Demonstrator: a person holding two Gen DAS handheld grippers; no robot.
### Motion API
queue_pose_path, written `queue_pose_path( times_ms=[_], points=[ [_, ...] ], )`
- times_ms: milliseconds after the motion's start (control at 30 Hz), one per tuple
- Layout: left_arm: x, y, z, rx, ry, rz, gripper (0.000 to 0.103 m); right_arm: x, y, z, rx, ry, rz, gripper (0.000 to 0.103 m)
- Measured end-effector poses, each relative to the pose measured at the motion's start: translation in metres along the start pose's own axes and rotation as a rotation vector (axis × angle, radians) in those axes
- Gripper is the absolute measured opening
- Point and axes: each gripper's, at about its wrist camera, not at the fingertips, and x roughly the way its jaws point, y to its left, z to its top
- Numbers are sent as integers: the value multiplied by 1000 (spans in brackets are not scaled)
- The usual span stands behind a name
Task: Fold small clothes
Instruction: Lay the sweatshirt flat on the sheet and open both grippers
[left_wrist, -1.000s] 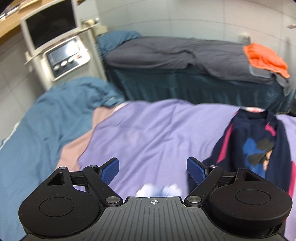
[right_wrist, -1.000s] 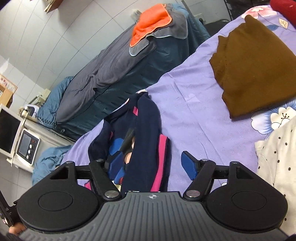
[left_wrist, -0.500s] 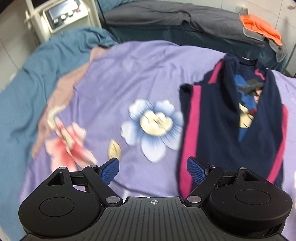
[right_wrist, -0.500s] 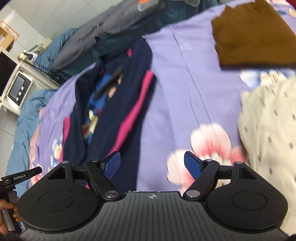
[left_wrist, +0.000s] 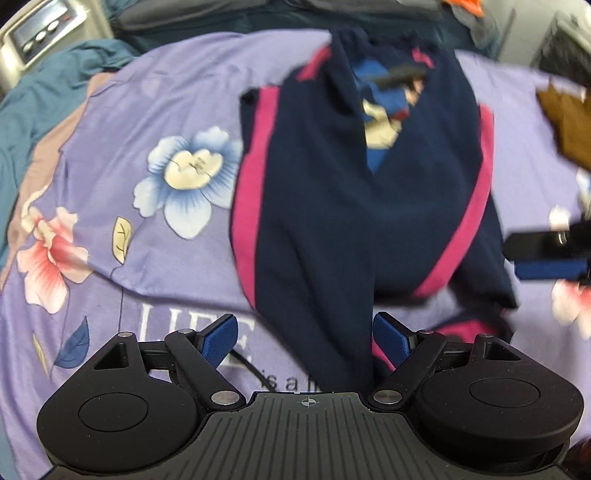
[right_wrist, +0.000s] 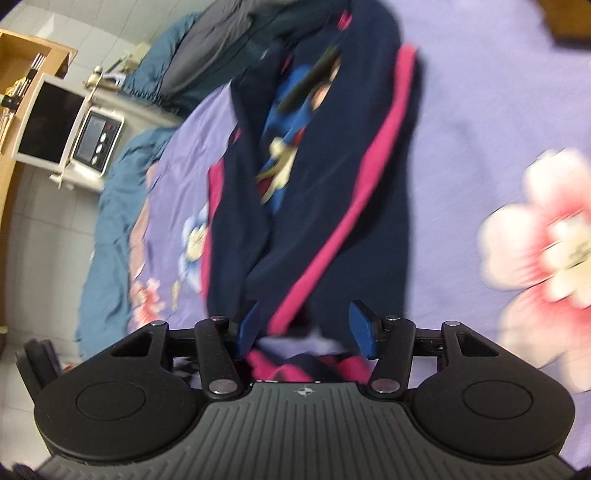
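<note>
A small navy garment (left_wrist: 314, 206) with pink side stripes and a cartoon print lies lengthwise on the lilac flowered sheet (left_wrist: 155, 110). My left gripper (left_wrist: 306, 341) is open just above the garment's near end, with dark cloth lying between its blue fingers. At the right edge of the left wrist view my right gripper (left_wrist: 546, 254) reaches toward the garment's right side. In the right wrist view the garment (right_wrist: 332, 166) runs away from my right gripper (right_wrist: 306, 326). Its jaws are closing with the pink-edged hem between them, and the pads stand clear of the cloth.
A brown folded garment (left_wrist: 565, 125) lies at the sheet's far right. A teal blanket (left_wrist: 37, 92) bunches along the left side. A cream machine with a screen (right_wrist: 74, 125) stands beyond it. A second bed with dark covers (right_wrist: 221, 48) is behind.
Both grippers have dropped and tilted down toward the navy garment, which now fills the middle of both views. The right gripper's jaws have narrowed around its hem. The left jaws stay wide.
</note>
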Motion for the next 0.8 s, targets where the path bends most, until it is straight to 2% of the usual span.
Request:
queue_pose_path(
  times_ms=[67, 133, 233, 267, 300, 333, 367, 400, 433, 500, 567, 733, 800],
  points=[
    [11, -8, -3, 37, 20, 29, 103, 10, 9, -2, -10, 29, 9, 57],
    [18, -10, -3, 37, 36, 17, 103, 14, 15, -3, -22, 44, 7, 58],
    [19, -7, -3, 25, -1, -10, 103, 14, 14, -3, -13, 42, -20, 58],
    [20, -5, -2, 19, -7, -2, 95, 13, 12, -4, -5, 40, -28, 58],
    [19, 0, -1, 0, -2, -12, 79, 13, 10, -4, 3, 40, -38, 58],
    [18, 8, 2, -40, -1, -37, 74, 13, 7, -4, 12, 41, -48, 58],
    [15, 17, 4, -91, -11, -60, 59, 11, 5, -4, 19, 38, -56, 58],
    [11, 27, 7, -135, -26, -75, 53, 12, 3, -5, 25, 33, -62, 58],
    [6, 37, 11, -168, -43, -77, 52, 12, 1, -5, 32, 28, -66, 58],
    [-9, 62, 24, -237, -113, -68, 46, 11, -2, -6, 46, 23, -70, 58],
    [-25, 92, 43, -323, -201, -48, 46, 11, -4, -6, 54, 21, -77, 58],
    [-70, 178, 95, -591, -494, 108, 46, 13, 0, -6, 43, 29, -83, 58],
    [-78, 206, 113, -678, -572, 194, 49, 13, 3, -7, 26, 31, -87, 58]
  ],
)
